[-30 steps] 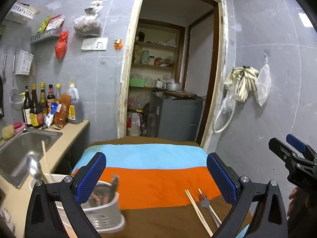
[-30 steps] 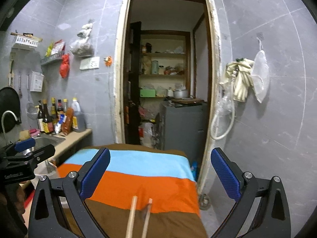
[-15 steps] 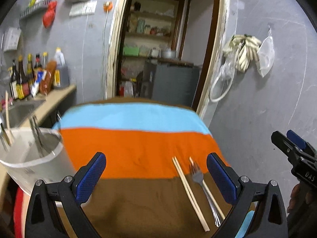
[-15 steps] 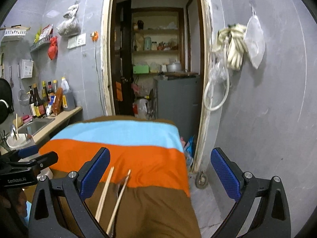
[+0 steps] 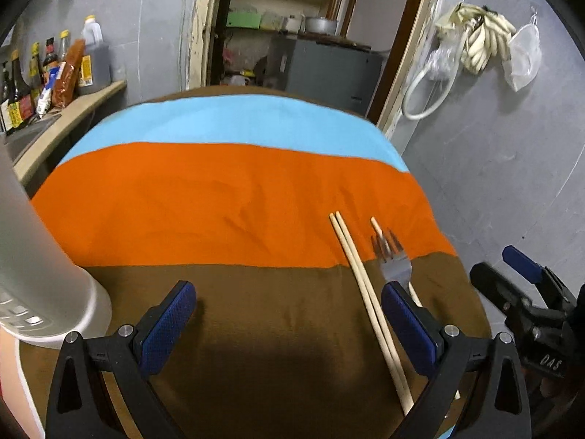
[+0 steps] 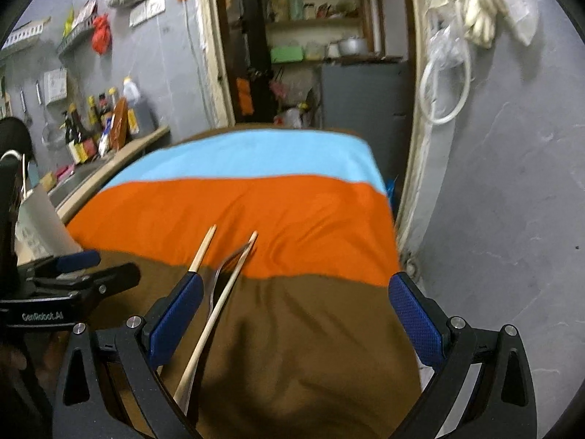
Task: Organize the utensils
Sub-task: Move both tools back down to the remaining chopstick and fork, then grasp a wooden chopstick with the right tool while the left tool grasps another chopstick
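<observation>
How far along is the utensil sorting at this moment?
Done: the white holder at the table's left edge; its contents are out of view. In hand: nothing; the left gripper and right gripper are both open and empty above the cloth. Left: three chopsticks and the fork lie loose on the striped cloth.

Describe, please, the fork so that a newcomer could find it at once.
Find the striped cloth; near its right edge, where orange meets brown, lie pale chopsticks. The fork lies among them, the only metal piece, its tines pointing to the orange band.
</observation>
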A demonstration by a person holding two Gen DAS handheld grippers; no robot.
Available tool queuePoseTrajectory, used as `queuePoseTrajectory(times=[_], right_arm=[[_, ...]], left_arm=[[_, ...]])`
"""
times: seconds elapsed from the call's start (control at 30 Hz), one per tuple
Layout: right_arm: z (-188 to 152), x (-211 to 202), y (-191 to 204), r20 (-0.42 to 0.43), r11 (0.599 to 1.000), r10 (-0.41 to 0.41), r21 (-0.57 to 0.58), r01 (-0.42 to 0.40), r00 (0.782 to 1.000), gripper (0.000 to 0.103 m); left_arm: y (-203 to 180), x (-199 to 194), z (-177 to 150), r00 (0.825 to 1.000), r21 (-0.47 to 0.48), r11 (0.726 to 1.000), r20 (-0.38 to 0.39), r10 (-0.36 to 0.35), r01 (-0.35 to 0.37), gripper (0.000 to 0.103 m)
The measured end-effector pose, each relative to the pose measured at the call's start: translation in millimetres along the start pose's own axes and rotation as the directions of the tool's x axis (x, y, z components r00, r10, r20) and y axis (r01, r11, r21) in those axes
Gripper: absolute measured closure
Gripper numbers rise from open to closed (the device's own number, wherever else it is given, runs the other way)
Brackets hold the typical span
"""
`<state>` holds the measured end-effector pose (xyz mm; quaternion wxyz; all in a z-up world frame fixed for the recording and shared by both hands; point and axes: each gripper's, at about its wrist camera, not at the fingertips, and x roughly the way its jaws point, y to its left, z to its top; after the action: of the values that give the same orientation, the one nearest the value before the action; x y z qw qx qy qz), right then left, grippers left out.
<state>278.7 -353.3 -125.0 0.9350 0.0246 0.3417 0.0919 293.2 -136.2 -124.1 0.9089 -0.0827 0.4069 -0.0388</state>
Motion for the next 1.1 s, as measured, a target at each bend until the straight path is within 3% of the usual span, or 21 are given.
queuePoseTrajectory(times=[0.27,0.67,0.8,1.1], right_arm=[[-14.7,18.2,8.4,-0.097,0.998,0.046,-0.04,-0.05,0.994,0.004],[-20.9,32.3,15.2,-0.178,0.996,0.006,-0.09,-0.023,0.984,0.004],[-19.1,28.2,12.3,-0.171,0.993,-0.052,-0.109,0.033,0.984,0.004],[-15.0,28.7,7.4,-0.165,0.992,-0.053,-0.121,0.033,0.985,0.004]], left_arm=[[0.6,10.3,-1.8,1.0,-0.008,1.0,-0.028,-0.007,0.007,0.001],[13.6,12.9,-0.6,0.999,-0.073,0.997,-0.032,-0.016,0.013,0.001],[7.4,15.9,1.0,0.999,-0.043,0.999,-0.04,-0.013,0.011,0.001],[-22.1,36.8,3.1,0.994,0.103,0.995,-0.104,0.021,-0.01,0.008]])
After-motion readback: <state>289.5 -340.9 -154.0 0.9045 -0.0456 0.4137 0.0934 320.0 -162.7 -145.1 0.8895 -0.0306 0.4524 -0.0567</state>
